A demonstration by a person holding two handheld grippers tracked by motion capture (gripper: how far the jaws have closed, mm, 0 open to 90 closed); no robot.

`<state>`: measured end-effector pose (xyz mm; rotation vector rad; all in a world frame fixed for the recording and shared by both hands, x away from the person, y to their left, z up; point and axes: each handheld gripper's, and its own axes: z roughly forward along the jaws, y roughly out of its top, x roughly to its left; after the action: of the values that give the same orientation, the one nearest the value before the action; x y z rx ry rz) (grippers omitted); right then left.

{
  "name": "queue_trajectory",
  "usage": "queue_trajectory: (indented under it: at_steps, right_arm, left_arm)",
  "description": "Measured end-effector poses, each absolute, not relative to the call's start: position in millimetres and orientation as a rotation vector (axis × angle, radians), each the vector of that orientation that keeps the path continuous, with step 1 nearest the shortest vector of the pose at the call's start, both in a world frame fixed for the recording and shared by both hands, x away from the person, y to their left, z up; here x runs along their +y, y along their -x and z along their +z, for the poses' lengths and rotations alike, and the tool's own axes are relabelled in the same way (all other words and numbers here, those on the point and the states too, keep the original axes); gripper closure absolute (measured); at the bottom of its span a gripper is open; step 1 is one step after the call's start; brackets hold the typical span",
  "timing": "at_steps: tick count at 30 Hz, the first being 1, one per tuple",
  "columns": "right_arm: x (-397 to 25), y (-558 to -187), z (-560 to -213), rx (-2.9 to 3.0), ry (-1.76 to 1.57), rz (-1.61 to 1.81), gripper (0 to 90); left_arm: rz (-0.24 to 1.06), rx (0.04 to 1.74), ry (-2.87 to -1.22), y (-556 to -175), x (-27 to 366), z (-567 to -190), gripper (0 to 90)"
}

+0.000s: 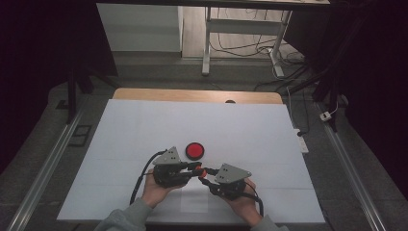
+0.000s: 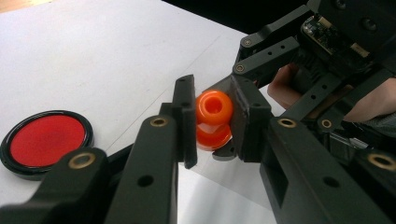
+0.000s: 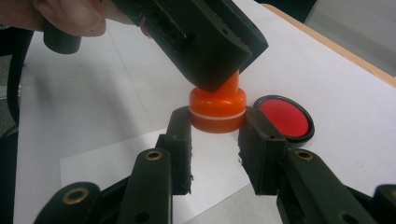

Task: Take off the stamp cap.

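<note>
High view: both tools meet near the front middle of the white surface (image 1: 144,130). Left tool (image 1: 196,167) and right tool (image 1: 206,179) point at each other, tips on a small orange part (image 1: 202,172) between them. A hand (image 1: 155,188) backs the left tool and another hand (image 1: 243,202) backs the right. Red disc (image 1: 195,150) with black rim lies flat just behind the tools, apart from them.

Left gripper view: left tool (image 2: 212,122) is pinching the orange part (image 2: 214,108). Both pads touch its rounded upper end; the hole in that end faces the camera. A wider orange section sits below it. The right tool's black body comes in from the upper right, with fingers (image 2: 285,86) behind it. Red disc (image 2: 45,140) lies on the surface at lower left, well clear of the jaws.

Right gripper view: right tool (image 3: 215,135) has its jaws at either side of the part's wide base (image 3: 217,109), which carries a thin pale ring. They stand tight against the base or nearly so; full contact is hard to confirm. The left tool's jaw covers the top of the part from above. Red disc (image 3: 285,117) lies just right of the part, behind the right-hand jaw. A paper sheet (image 3: 116,154) lies flat on the surface under the jaws.
</note>
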<state>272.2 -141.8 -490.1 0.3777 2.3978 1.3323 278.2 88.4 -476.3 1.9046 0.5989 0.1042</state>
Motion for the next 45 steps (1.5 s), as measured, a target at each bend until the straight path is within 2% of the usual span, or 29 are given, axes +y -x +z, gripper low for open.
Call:
queue_trajectory:
  at_steps: [16, 19, 22, 26, 45]
  right_arm:
    - [-141.5, -271.1, -488.4, 2.385, -0.377, 1.323, 64.9]
    - [-142.9, -273.2, -493.8, 2.392, -0.408, 1.215, 65.0]
    - [-154.8, -278.4, -498.2, 2.402, -0.493, 1.342, 65.0]
    - [-152.2, -276.4, -488.6, 2.374, -0.461, 1.336, 65.0]
    - [-164.3, -280.9, -494.5, 2.363, -0.515, 1.308, 64.8]
  left_arm:
    - [0.114, 0.591, -1.894, -277.6, 88.8, -476.1, 73.1]
    - [0.142, 0.636, -1.799, -279.9, 105.6, -468.3, 73.1]
    - [0.146, 0.671, -1.765, -283.2, 123.4, -464.7, 73.1]
    - [0.124, 0.652, -1.797, -283.9, 118.6, -466.6, 73.0]
    - [0.117, 0.659, -1.838, -286.0, 115.4, -472.1, 72.9]
